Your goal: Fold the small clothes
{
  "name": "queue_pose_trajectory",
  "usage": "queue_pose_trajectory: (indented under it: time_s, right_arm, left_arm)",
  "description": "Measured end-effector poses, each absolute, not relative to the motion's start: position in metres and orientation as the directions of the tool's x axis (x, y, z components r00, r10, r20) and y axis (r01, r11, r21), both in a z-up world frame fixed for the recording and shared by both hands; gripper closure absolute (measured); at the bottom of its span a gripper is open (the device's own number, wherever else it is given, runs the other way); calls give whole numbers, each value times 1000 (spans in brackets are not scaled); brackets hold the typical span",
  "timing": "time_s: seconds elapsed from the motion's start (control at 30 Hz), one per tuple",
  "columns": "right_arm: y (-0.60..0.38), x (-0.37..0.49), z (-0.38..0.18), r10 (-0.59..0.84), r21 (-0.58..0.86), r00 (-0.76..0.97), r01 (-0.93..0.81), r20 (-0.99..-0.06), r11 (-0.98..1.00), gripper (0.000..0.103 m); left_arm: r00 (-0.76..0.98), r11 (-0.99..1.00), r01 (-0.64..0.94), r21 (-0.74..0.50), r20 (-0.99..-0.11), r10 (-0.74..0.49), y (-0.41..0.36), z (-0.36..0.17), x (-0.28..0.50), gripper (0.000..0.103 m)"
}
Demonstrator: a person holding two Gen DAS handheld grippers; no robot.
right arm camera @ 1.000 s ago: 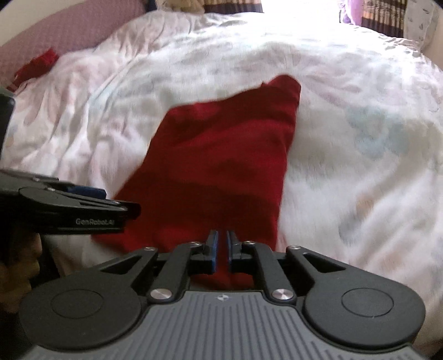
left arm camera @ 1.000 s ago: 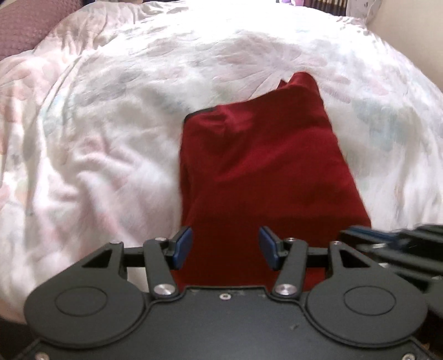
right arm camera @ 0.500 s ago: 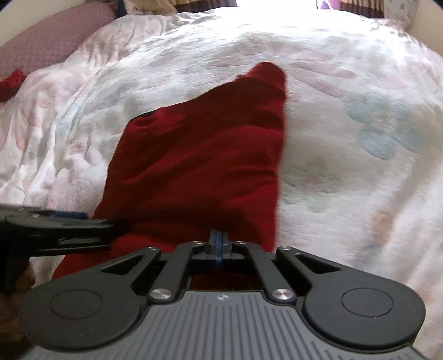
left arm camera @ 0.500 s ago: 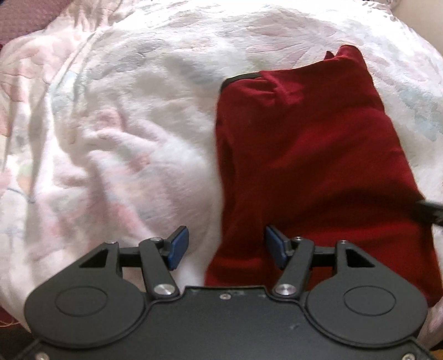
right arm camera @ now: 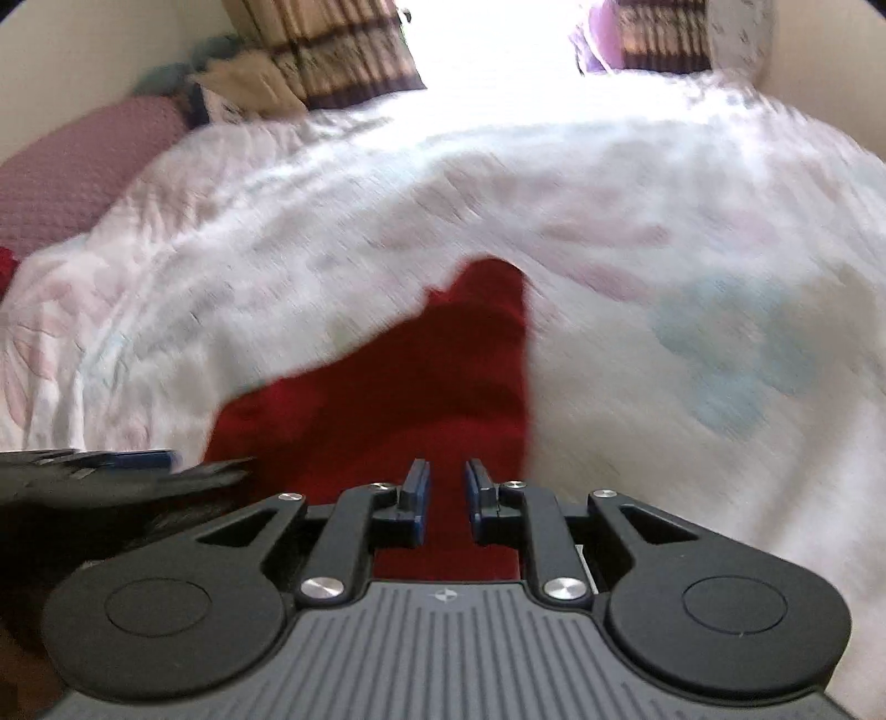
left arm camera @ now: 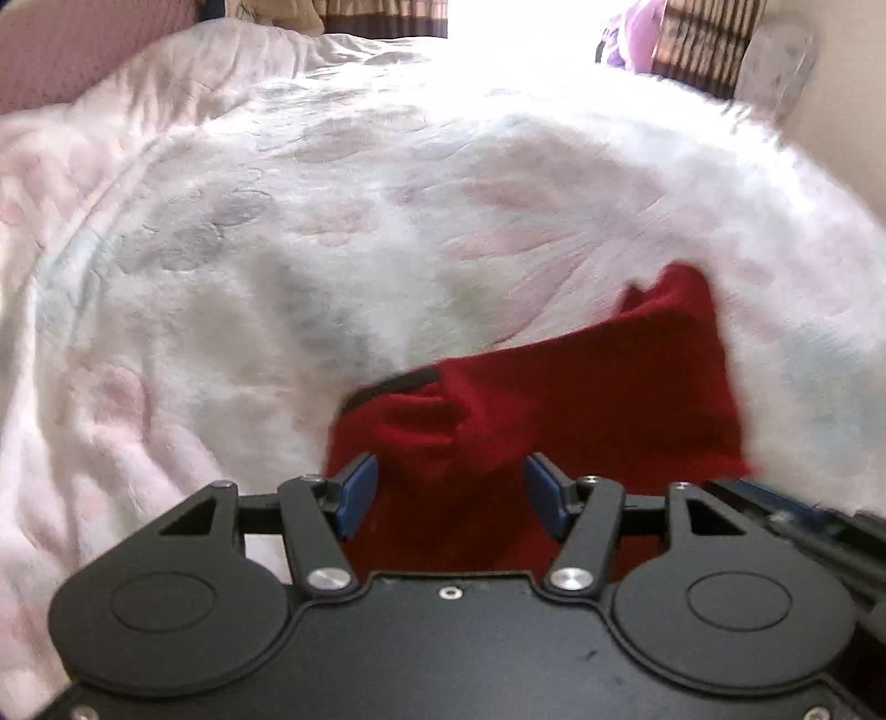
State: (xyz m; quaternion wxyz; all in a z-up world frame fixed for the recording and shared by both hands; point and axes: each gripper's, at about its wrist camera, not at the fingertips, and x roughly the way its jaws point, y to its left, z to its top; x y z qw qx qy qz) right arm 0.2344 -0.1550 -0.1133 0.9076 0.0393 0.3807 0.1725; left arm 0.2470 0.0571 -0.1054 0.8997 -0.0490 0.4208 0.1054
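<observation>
A dark red garment (left arm camera: 581, 399) lies folded on the white flowered duvet (left arm camera: 332, 221), one corner pointing away. My left gripper (left arm camera: 451, 493) hovers over its near left part, jaws wide and closing a little, the red cloth showing between the blue pads without touching them. In the right wrist view the garment (right arm camera: 415, 387) runs up from my right gripper (right arm camera: 447, 493). Its jaws are opening to a narrow gap, red cloth showing in the gap, the pads not pressing. Each gripper shows at the edge of the other's view: left gripper (right arm camera: 111, 471), right gripper (left arm camera: 803, 509).
The duvet (right arm camera: 692, 249) covers the whole bed. A purple-pink pillow (right arm camera: 72, 166) lies at the far left, with a scrap of red cloth (right arm camera: 4, 266) at the frame edge. Striped curtains (right arm camera: 343, 50) and a bright window stand behind. A pale wall (left arm camera: 847, 127) lies at the right.
The right gripper closed fully on the garment's near edge, then parted its jaws. Both hands shifted and tipped up, so the garment sits lower and more of the bed's far end shows.
</observation>
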Motion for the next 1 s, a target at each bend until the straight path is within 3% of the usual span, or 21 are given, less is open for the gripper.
queue_pose_trajectory:
  time_s: [0.03, 0.13, 0.2, 0.23, 0.37, 0.53, 0.57, 0.6, 0.7, 0.8, 0.9, 1.0]
  right_arm:
    - [-149, 239, -119, 342, 199, 657, -284, -671, 938, 83]
    - [-141, 257, -143, 316, 205, 658, -243, -683, 948, 83]
    - [-138, 261, -160, 279, 167, 657, -229, -701, 959, 101]
    - [-137, 262, -167, 259, 137, 660, -232, -705, 963, 103]
    - [-154, 256, -163, 276, 181, 673, -210, -686, 961, 103]
    - [-158, 250, -150, 203, 108, 709, -177, -676, 978, 103]
    - [-160, 251, -146, 187, 101, 718, -161, -671, 982, 91]
    - [-163, 253, -142, 192, 115, 727, -154, -659, 981, 87]
    - [-166, 272, -135, 285, 219, 736, -187, -614, 958, 87]
    - [-159, 293, -140, 302, 258, 766, -184, -567, 949, 87]
    - [-153, 319, -158, 285, 268, 755, -149, -591, 952, 87]
    - [-154, 331, -170, 288, 288, 727, -128, -624, 949, 88]
  left_arm:
    - [614, 968, -238, 80, -760, 214, 55, -116, 249, 39]
    - [624, 972, -193, 131, -748, 225, 55, -140, 249, 34]
    - [633, 974, -187, 128, -743, 219, 57, -140, 247, 34]
    - [636, 975, -185, 123, -742, 214, 59, -138, 247, 34]
    - [640, 977, -200, 72, -745, 186, 69, -136, 245, 34]
    - [665, 968, -249, -3, -727, 169, 87, -114, 241, 36]
    - [688, 967, -254, -14, -706, 171, 87, -109, 243, 38]
    - [702, 966, -258, -16, -690, 176, 88, -107, 247, 38]
    - [708, 963, -270, 0, -678, 199, 90, -121, 267, 38]
    - [635, 954, -296, 57, -734, 240, 96, -153, 283, 35]
    - [652, 949, -314, -23, -732, 198, 108, -159, 282, 35]
    - [654, 951, -308, -21, -731, 196, 109, -156, 282, 35]
